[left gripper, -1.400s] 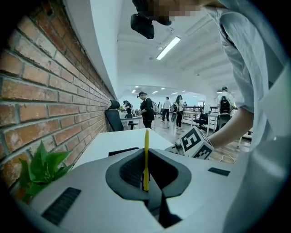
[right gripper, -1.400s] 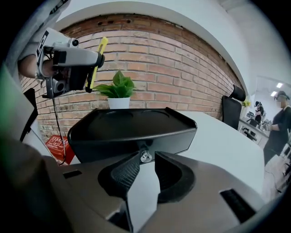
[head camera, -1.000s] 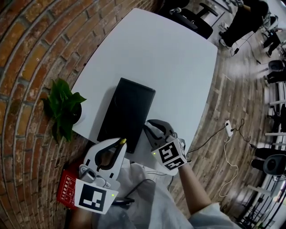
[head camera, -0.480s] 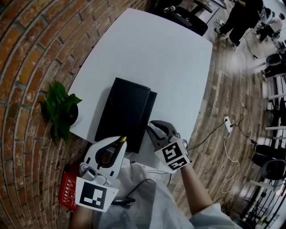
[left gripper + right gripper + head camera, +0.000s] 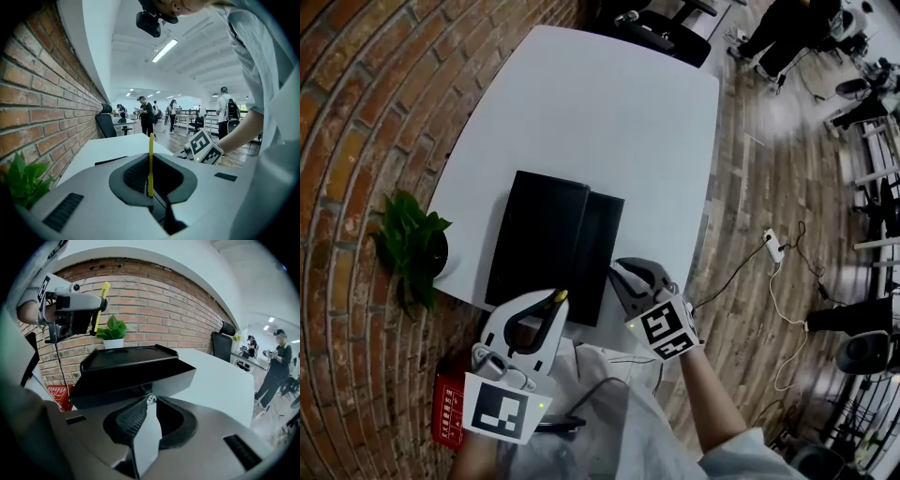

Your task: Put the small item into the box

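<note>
Your right claw [image 5: 619, 273], pinching the knob [image 5: 150, 399], slid the drawer [image 5: 602, 248] out of the box [image 5: 534, 234]; your left claw [image 5: 555, 302] clamped the stick [image 5: 150, 164].

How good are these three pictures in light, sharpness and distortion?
Head view: strong fisheye, so the brick wall bends around the white table. Left gripper view: dark corners and a glaring ceiling lamp, yet the yellow item is sharp. Right gripper view: dark round border; the black box and its small knob are sharp, the far person soft.
</note>
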Demonstrator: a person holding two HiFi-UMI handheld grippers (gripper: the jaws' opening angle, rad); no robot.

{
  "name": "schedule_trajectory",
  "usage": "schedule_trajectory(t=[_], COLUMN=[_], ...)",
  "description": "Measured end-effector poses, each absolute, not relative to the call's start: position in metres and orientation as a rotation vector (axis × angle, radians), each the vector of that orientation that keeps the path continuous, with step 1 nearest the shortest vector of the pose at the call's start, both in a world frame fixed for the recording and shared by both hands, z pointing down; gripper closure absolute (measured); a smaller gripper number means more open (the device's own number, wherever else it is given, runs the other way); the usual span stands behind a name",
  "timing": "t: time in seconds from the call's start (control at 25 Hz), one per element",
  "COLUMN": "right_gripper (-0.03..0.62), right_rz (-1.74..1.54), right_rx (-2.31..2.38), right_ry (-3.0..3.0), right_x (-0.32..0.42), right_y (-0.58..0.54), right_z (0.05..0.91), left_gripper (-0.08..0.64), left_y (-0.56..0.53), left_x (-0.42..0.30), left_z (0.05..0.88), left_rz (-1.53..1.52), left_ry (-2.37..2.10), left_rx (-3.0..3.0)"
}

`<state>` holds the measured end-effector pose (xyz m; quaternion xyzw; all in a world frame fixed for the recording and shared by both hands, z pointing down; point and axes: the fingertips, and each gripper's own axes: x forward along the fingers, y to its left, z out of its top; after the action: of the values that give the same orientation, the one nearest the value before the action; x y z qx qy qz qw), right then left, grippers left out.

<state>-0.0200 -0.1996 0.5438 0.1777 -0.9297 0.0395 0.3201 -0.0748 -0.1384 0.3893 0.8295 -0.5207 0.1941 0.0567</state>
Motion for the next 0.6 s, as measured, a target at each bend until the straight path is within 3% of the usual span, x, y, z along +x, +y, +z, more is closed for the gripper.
schedule_trajectory(t=[0.6], right_gripper=[0.513], right_rz=[0.181], right_rx=[0.599], right_ry=[-2.405], right_x=[0.04], right_y=[-0.202], right_z=[0.548], left_gripper=[0.526], left_y=[-0.143], left_x=[-0.043], left_z=[0.392], left_rz=[0.579], left_ry=[-1.496], left_rx=[2.571])
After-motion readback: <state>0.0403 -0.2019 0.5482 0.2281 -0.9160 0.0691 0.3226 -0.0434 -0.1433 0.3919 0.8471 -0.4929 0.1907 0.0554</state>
